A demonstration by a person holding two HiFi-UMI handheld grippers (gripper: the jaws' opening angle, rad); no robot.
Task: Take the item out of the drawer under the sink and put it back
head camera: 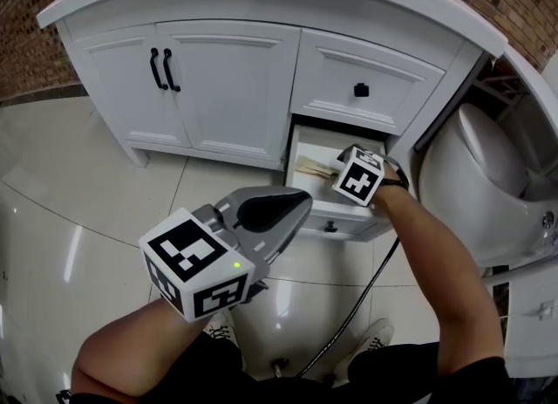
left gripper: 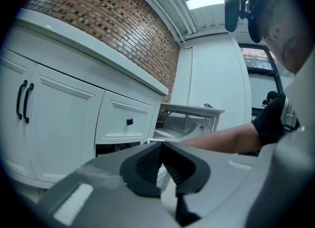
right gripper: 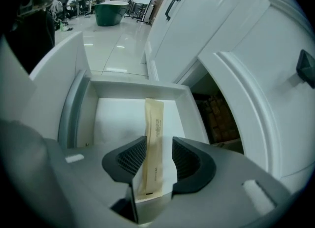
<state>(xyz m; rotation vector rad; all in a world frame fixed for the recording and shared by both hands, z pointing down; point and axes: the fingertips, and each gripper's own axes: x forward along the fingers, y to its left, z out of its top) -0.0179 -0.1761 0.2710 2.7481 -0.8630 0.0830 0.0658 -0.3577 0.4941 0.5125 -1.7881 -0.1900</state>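
Note:
The bottom drawer (head camera: 336, 212) of the white vanity stands pulled out. A long tan paper packet (right gripper: 153, 133) lies lengthwise on the drawer's white floor (right gripper: 115, 118); the head view shows the packet (head camera: 314, 167) at the drawer's back left. My right gripper (right gripper: 158, 140) reaches down into the drawer, and its marker cube (head camera: 359, 175) hides the jaws in the head view. The jaws stand open on either side of the packet's near end, with a gap at the right pad. My left gripper (head camera: 303, 203) hovers in front of the drawer, shut and empty, its pads (left gripper: 152, 160) meeting.
Left of the drawer are two cabinet doors with black handles (head camera: 162, 69). Above it is a shut drawer with a black knob (head camera: 361, 90). A white toilet (head camera: 479, 175) stands close on the right. A black cable (head camera: 359, 299) trails over the glossy tiled floor.

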